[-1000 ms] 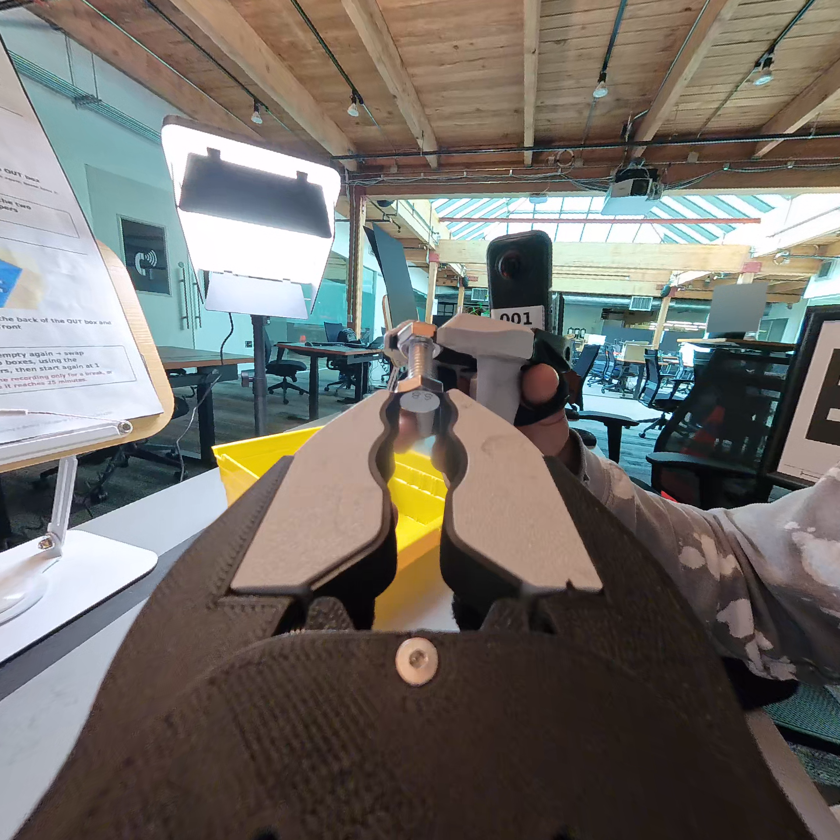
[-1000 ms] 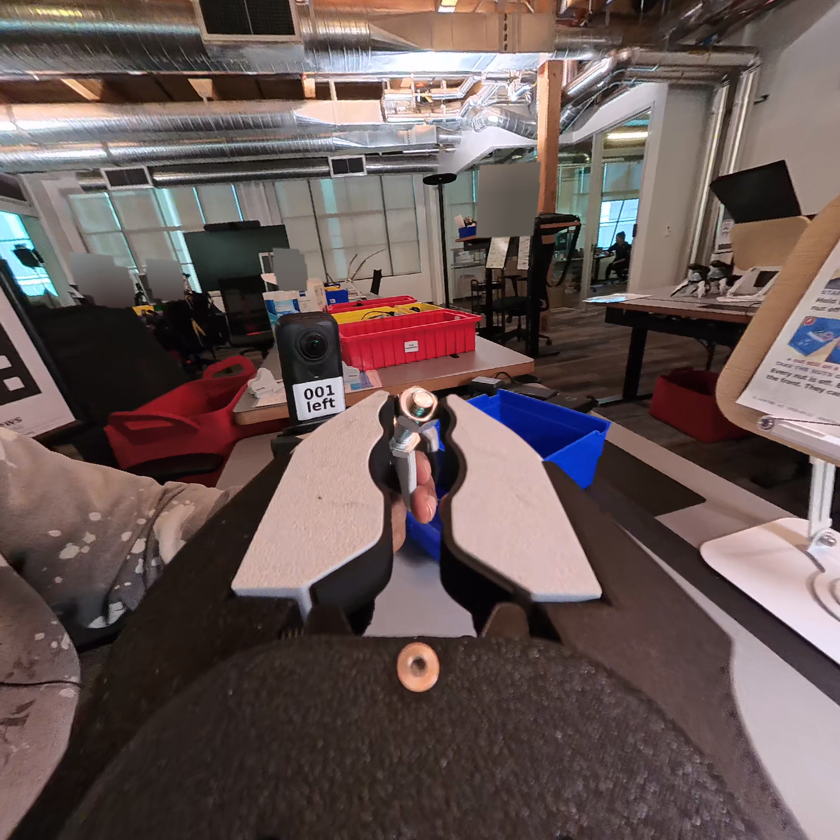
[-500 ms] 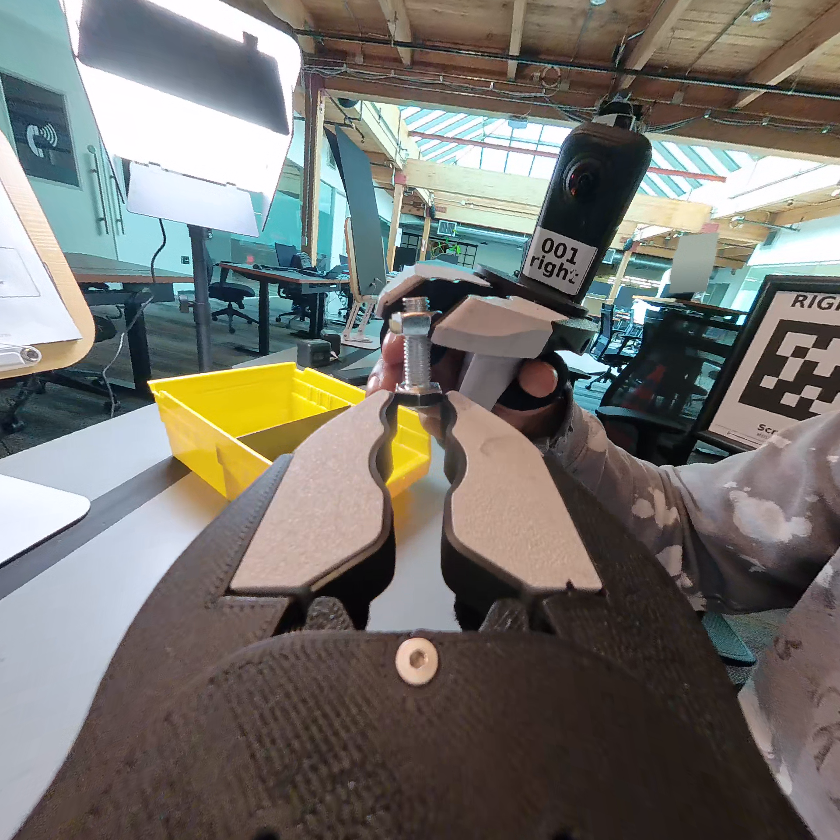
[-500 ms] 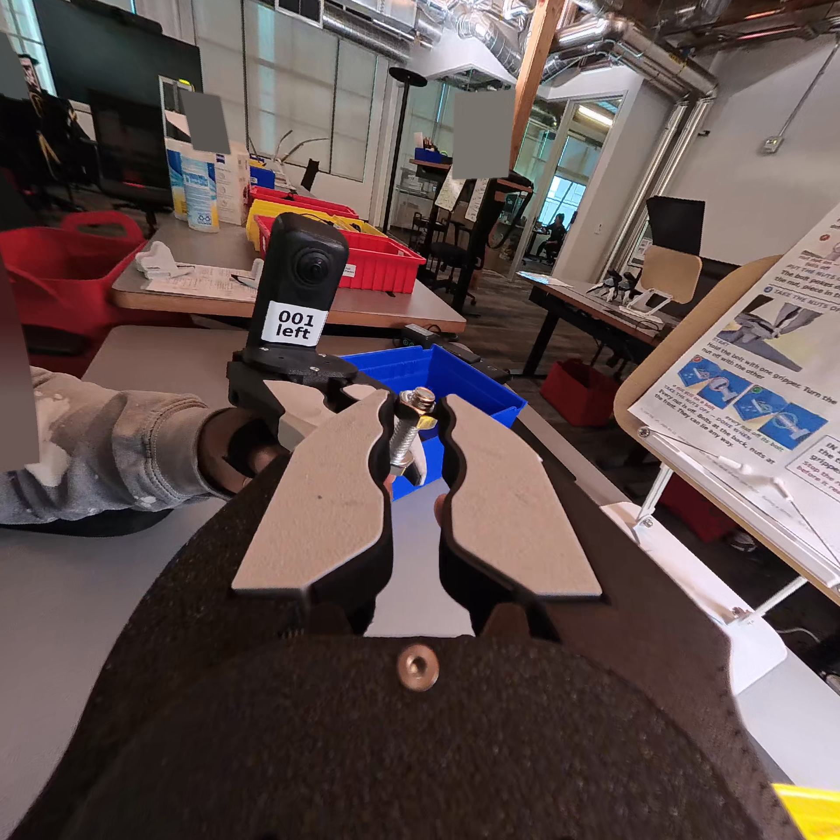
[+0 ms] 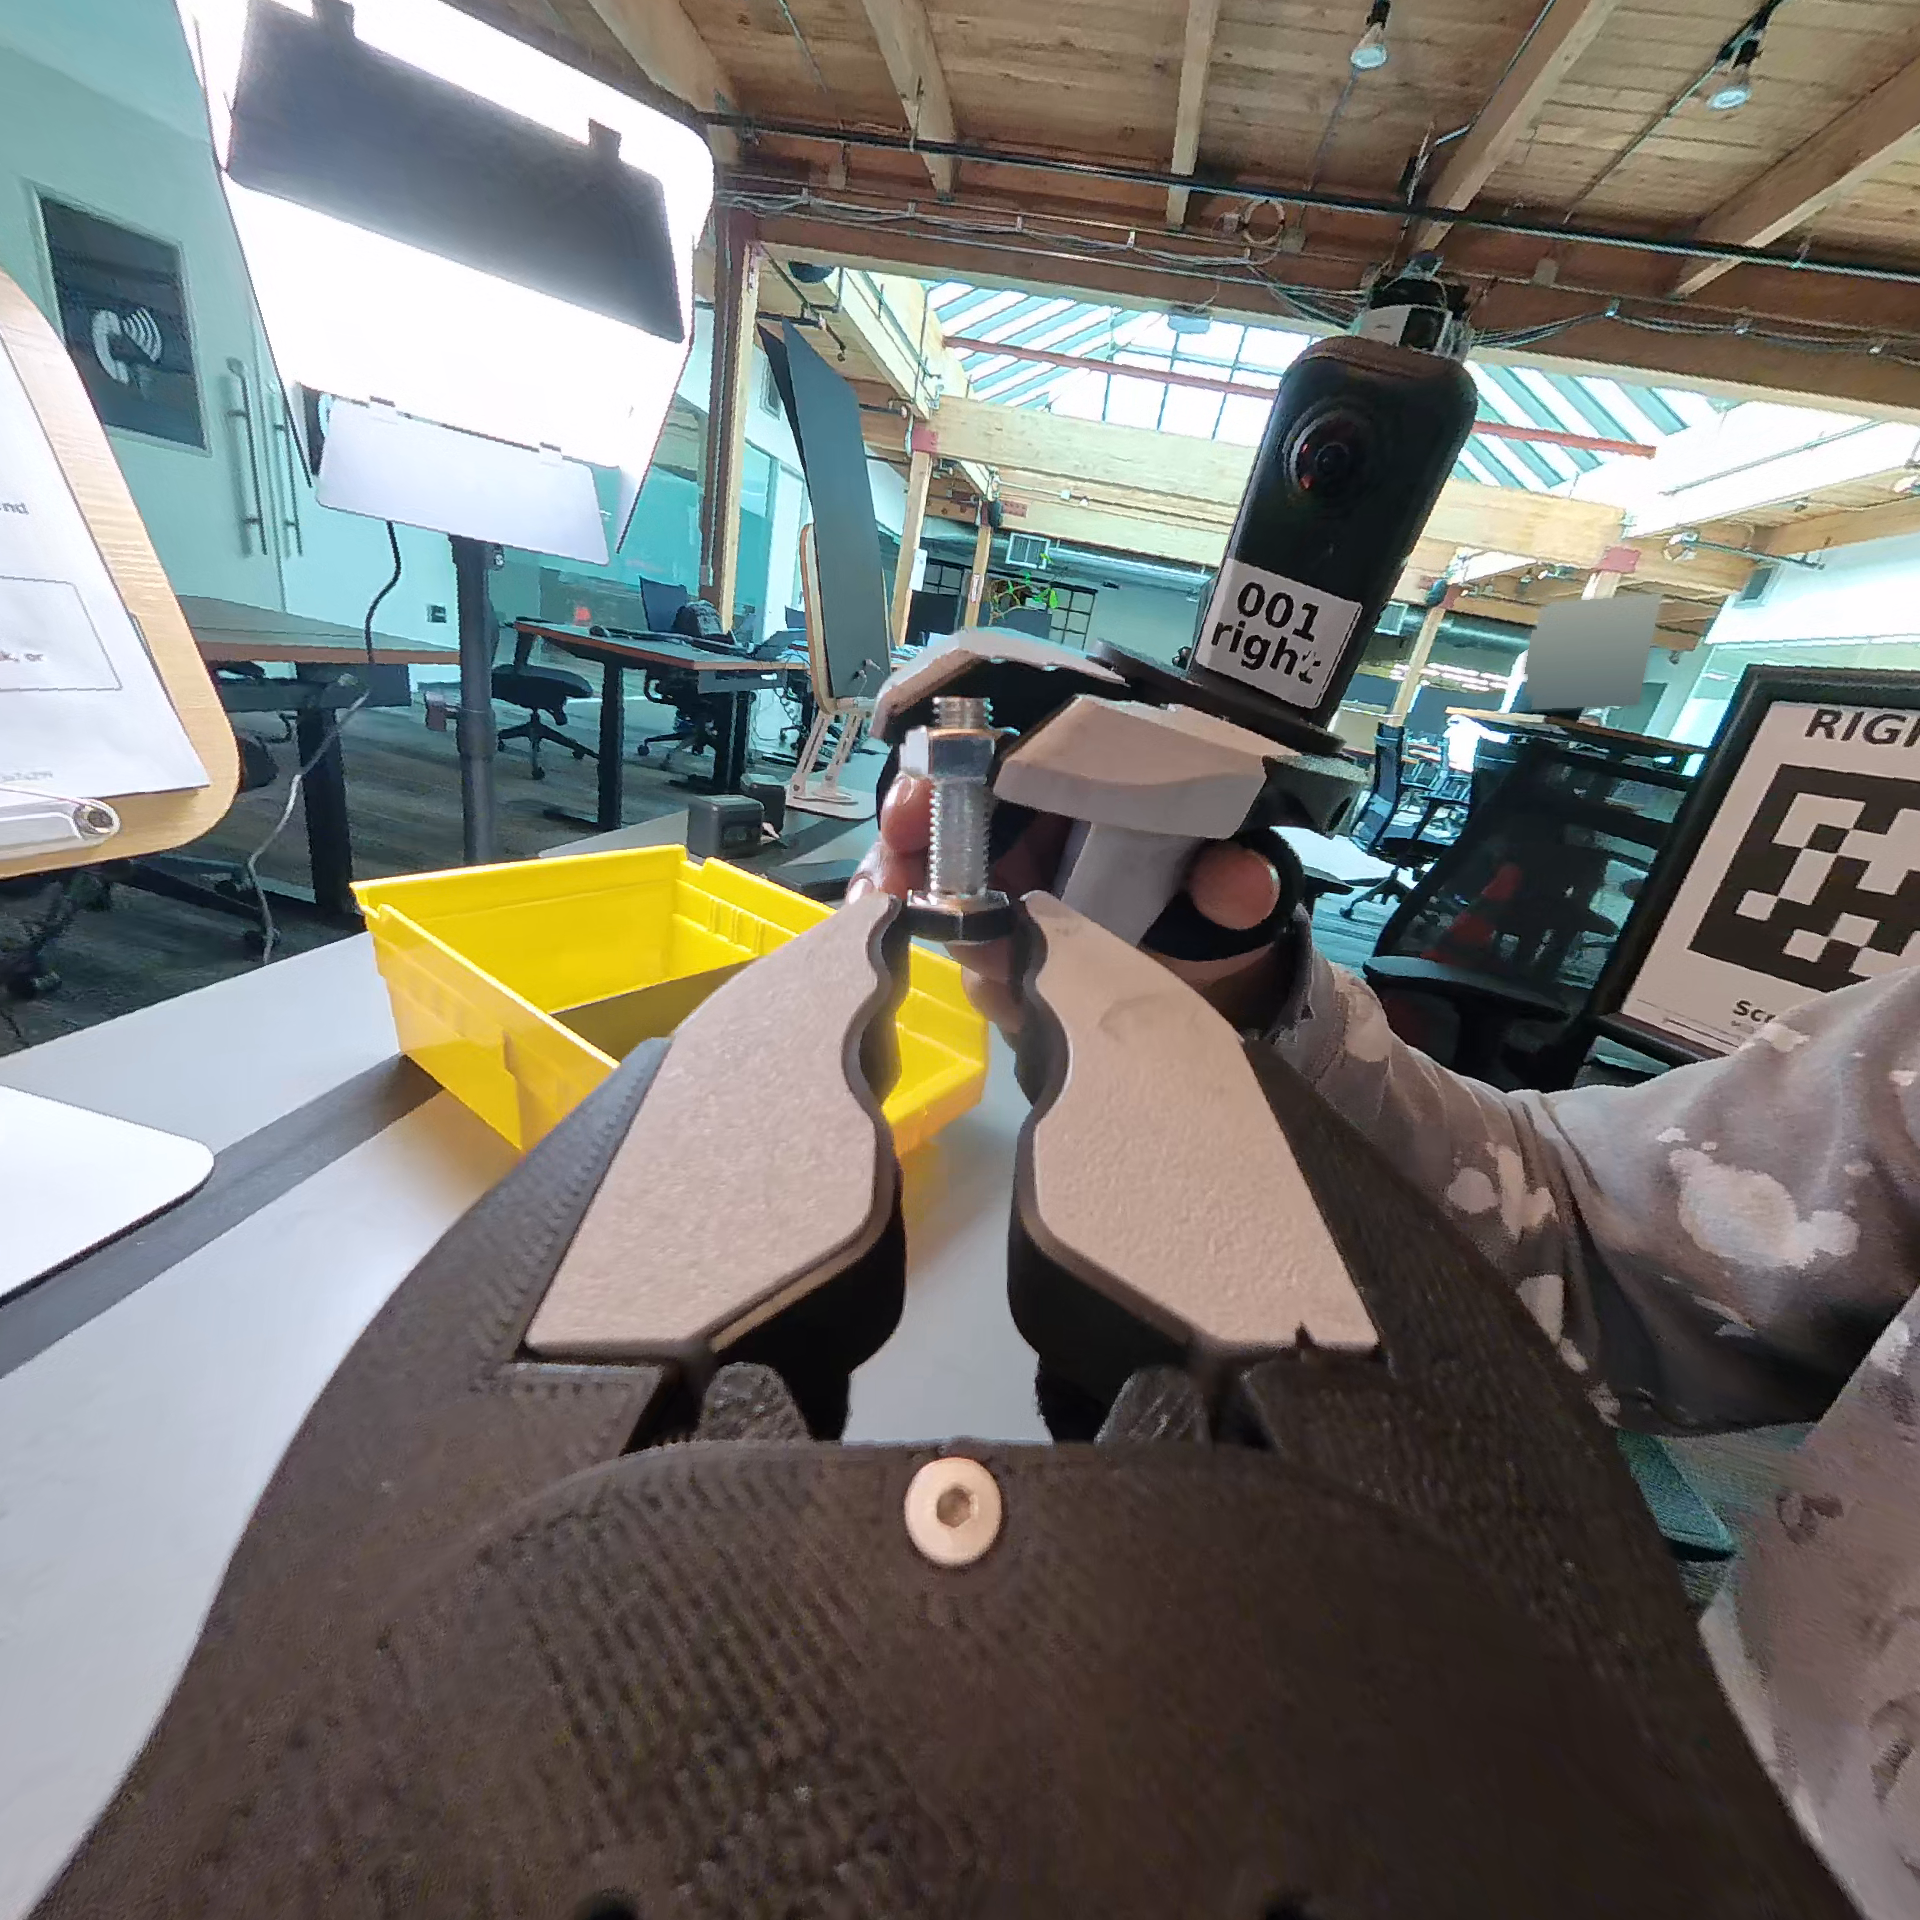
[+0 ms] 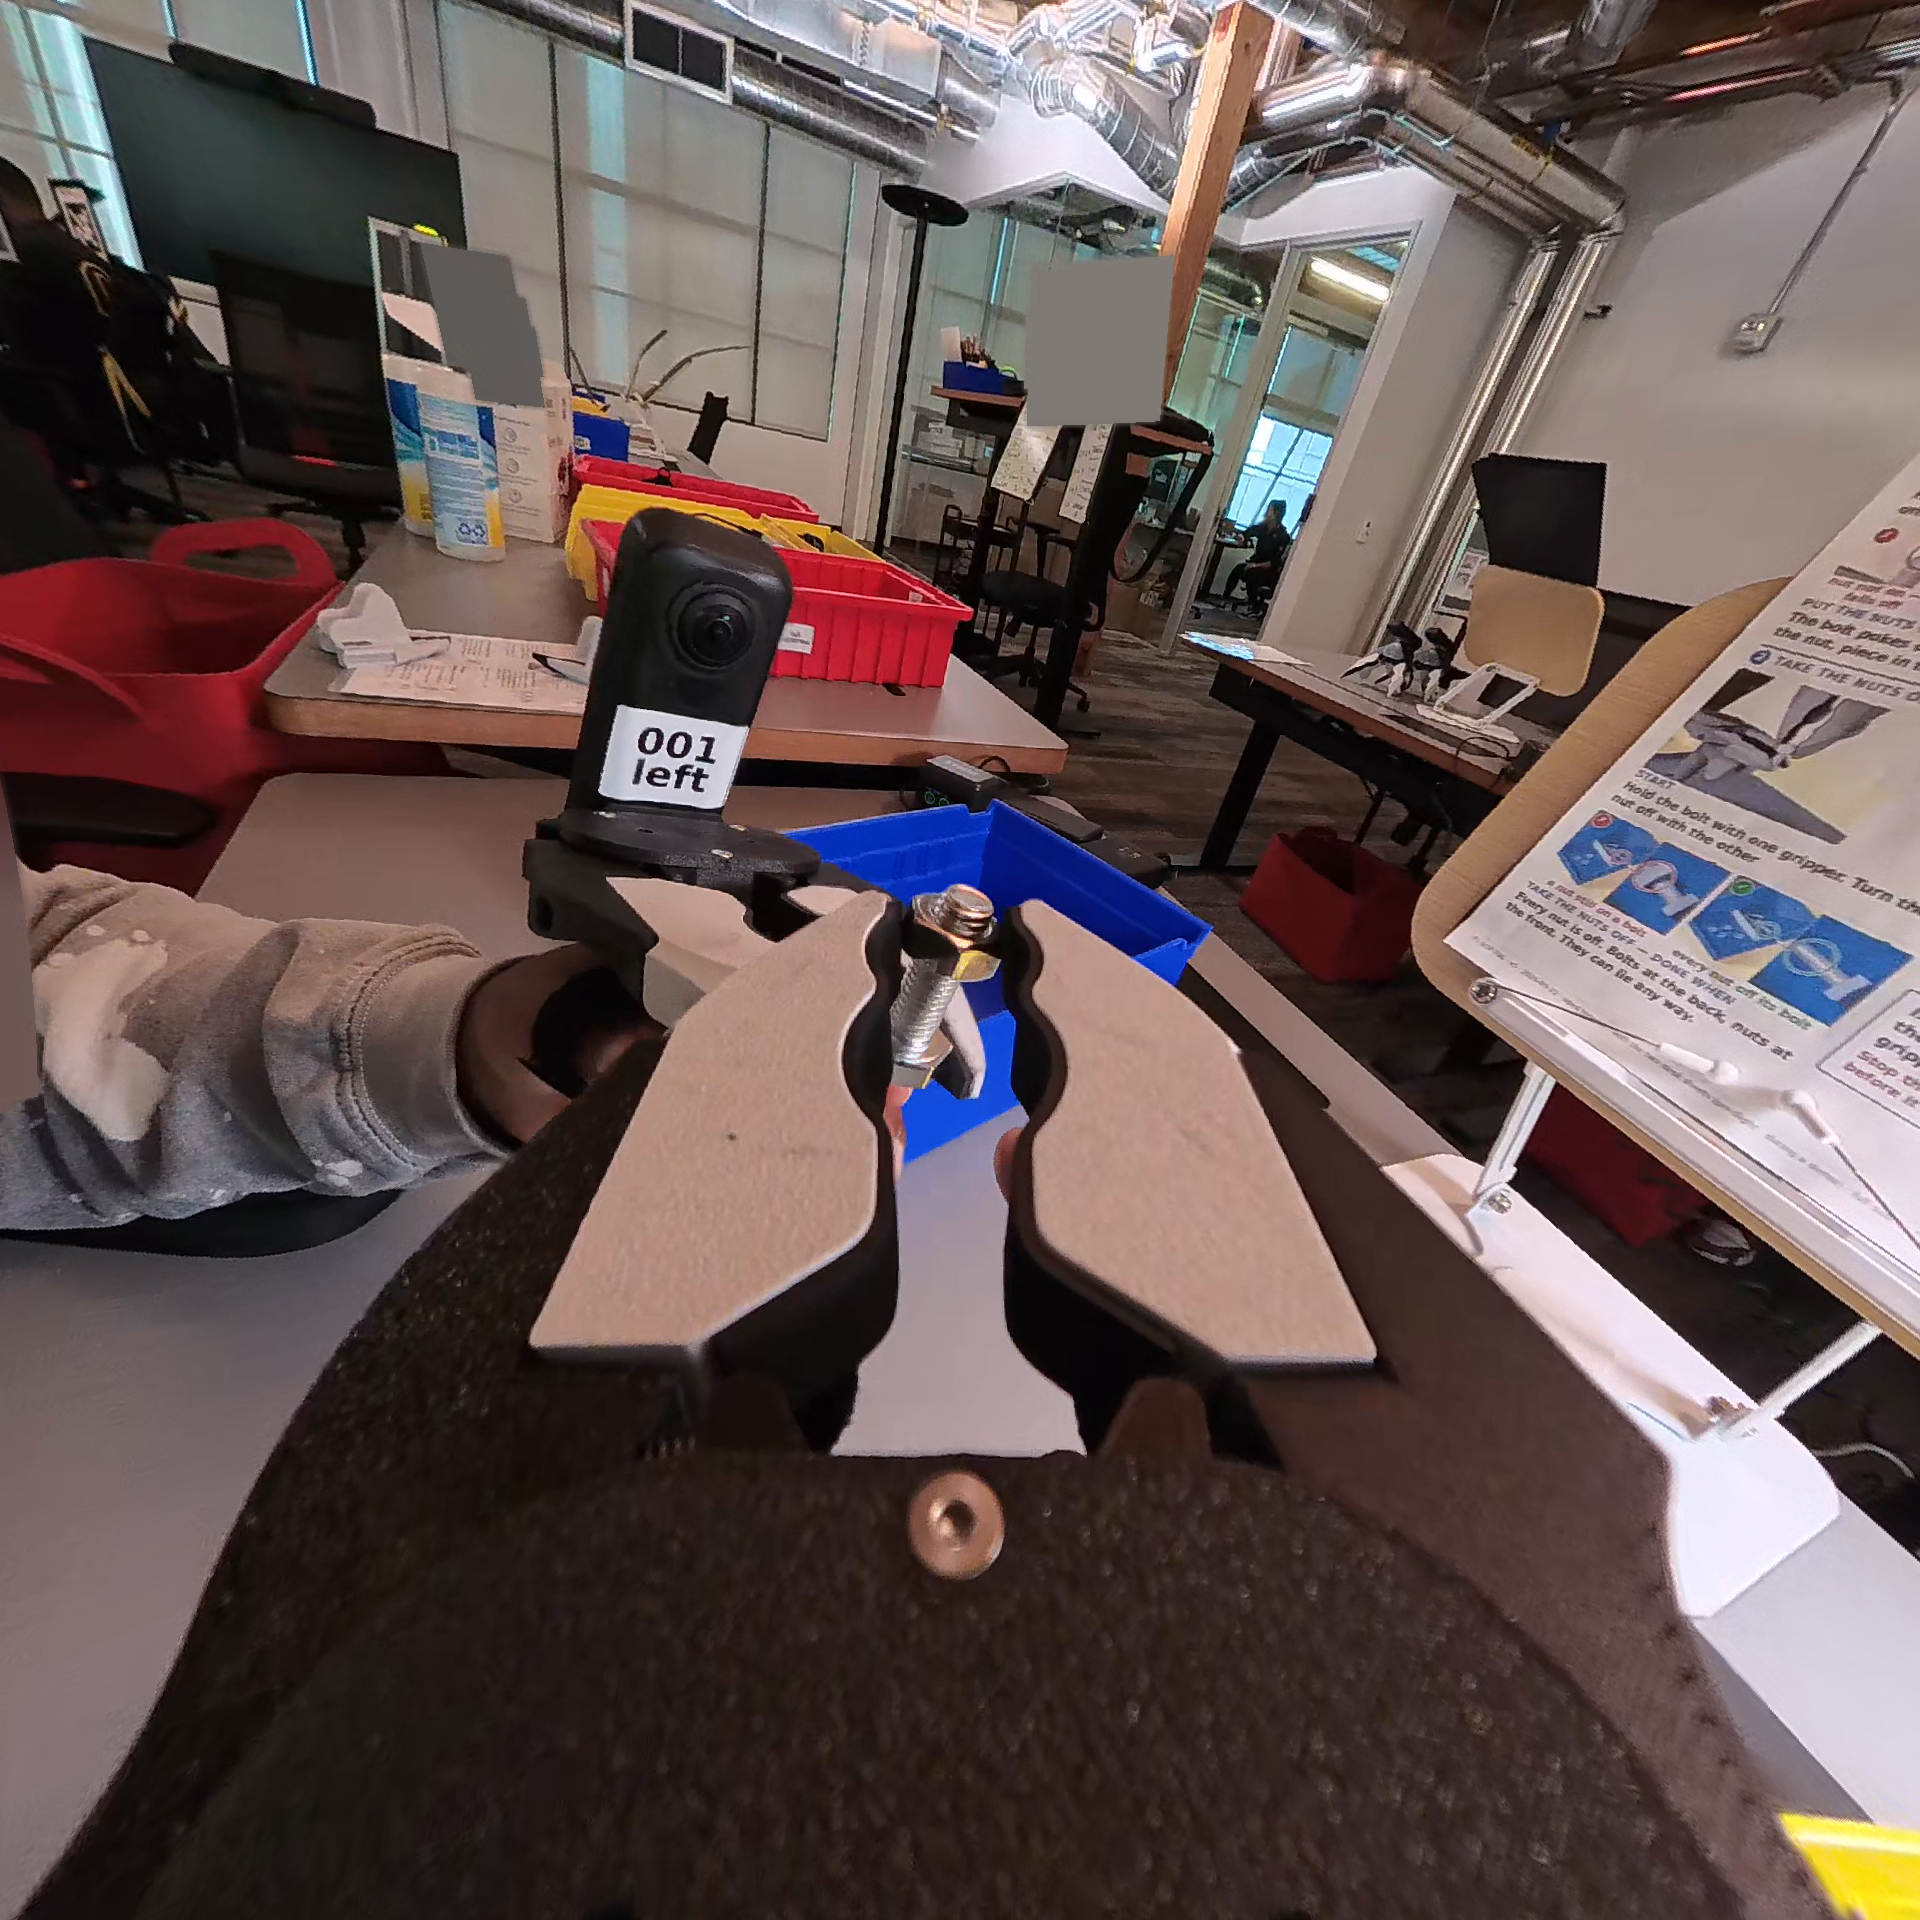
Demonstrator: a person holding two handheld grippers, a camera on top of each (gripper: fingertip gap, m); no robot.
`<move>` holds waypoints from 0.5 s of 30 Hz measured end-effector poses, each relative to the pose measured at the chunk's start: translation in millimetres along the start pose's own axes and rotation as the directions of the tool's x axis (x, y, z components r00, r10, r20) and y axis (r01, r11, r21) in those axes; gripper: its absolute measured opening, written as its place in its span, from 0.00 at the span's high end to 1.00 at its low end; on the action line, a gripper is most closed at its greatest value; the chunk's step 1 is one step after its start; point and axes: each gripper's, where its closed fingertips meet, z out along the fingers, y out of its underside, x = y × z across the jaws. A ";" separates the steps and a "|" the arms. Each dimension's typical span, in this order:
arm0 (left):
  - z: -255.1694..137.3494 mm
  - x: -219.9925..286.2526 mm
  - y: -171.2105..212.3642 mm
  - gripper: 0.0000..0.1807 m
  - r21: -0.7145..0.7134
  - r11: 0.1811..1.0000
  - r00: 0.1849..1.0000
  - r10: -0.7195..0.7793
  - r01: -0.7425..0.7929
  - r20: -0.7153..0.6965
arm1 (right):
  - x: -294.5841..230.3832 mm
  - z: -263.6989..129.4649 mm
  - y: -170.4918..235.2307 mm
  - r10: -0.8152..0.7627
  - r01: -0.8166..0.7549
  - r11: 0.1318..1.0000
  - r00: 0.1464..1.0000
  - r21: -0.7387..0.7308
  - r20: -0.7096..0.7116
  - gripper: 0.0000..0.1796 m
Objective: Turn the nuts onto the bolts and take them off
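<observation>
A silver bolt (image 5: 956, 831) stands upright between the two grippers. My left gripper (image 5: 956, 916) is shut on the bolt's hex head at the bottom. A nut (image 5: 956, 753) sits near the threaded end at the top. The right gripper's fingers (image 5: 1122, 774) grip the nut from beyond, under its black camera. In the right wrist view my right gripper (image 6: 951, 935) is shut on the nut (image 6: 961, 961). The bolt (image 6: 925, 1013) slants down towards me, its head against the left gripper's fingers (image 6: 686, 966). A hand shows behind each gripper.
A yellow bin (image 5: 623, 966) lies on the grey table (image 5: 208, 1403) left of the grippers. A blue bin (image 6: 1039, 862) lies behind them in the right wrist view. An instruction board (image 6: 1714, 883) on a white stand (image 6: 1621, 1455) is at the right. A marker board (image 5: 1818, 852) stands beyond the sleeve. The tips of both grippers are at nearly the same place.
Both grippers have swung together while gripping the same bolt. In the left wrist view the bolt went from head-on to upright. The bins have come further into view.
</observation>
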 end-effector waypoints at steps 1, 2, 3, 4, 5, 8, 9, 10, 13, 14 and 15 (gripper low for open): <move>-0.4 0.2 -0.9 0.90 0.009 1.000 1.000 0.012 -0.012 0.004 | -0.6 0.0 -0.9 0.012 -0.012 1.000 1.000 0.009 0.007 0.90; -0.9 0.8 -2.3 0.90 0.023 0.999 1.000 0.023 -0.023 0.008 | -1.2 -0.3 -2.5 0.033 -0.033 0.999 0.999 0.024 0.018 0.90; -1.6 2.2 -4.6 0.90 0.044 0.998 0.999 0.035 -0.036 0.009 | -2.6 -0.7 -4.5 0.064 -0.066 0.997 0.997 0.043 0.042 0.90; -2.4 4.5 -7.5 0.90 0.069 0.996 0.999 0.049 -0.049 0.004 | -4.6 -1.4 -6.2 0.104 -0.109 0.992 0.992 0.058 0.077 0.88; -3.6 7.2 -10.9 0.90 0.093 0.994 0.998 0.063 -0.062 -0.004 | -4.4 -2.2 -7.4 0.143 -0.150 0.986 0.984 0.068 0.102 0.85; -9.4 7.5 -21.5 0.90 0.151 0.985 0.996 0.085 -0.085 0.010 | 7.1 -7.6 -11.1 0.250 -0.262 0.958 0.961 0.112 0.116 0.89; -11.5 6.9 -24.7 0.90 0.163 0.983 0.997 0.080 -0.081 0.011 | 14.0 -10.5 -12.7 0.290 -0.303 0.943 0.951 0.139 0.111 0.92; -12.6 6.0 -26.1 0.90 0.161 0.984 0.997 0.080 -0.082 0.013 | 18.7 -13.6 -14.4 0.329 -0.346 0.924 0.936 0.162 0.122 0.95; -12.6 2.8 -25.0 0.90 0.148 0.985 0.996 0.085 -0.088 0.029 | 19.1 -13.1 -15.2 0.350 -0.368 0.915 0.928 0.164 0.127 0.90; -11.6 2.0 -23.1 0.90 0.141 0.986 0.996 0.083 -0.087 0.034 | 13.7 -10.1 -15.3 0.326 -0.343 0.927 0.937 0.154 0.126 0.87; -10.2 1.4 -20.5 0.90 0.131 0.987 0.995 0.086 -0.091 0.040 | 7.1 -6.4 -15.7 0.307 -0.324 0.935 0.943 0.142 0.132 0.84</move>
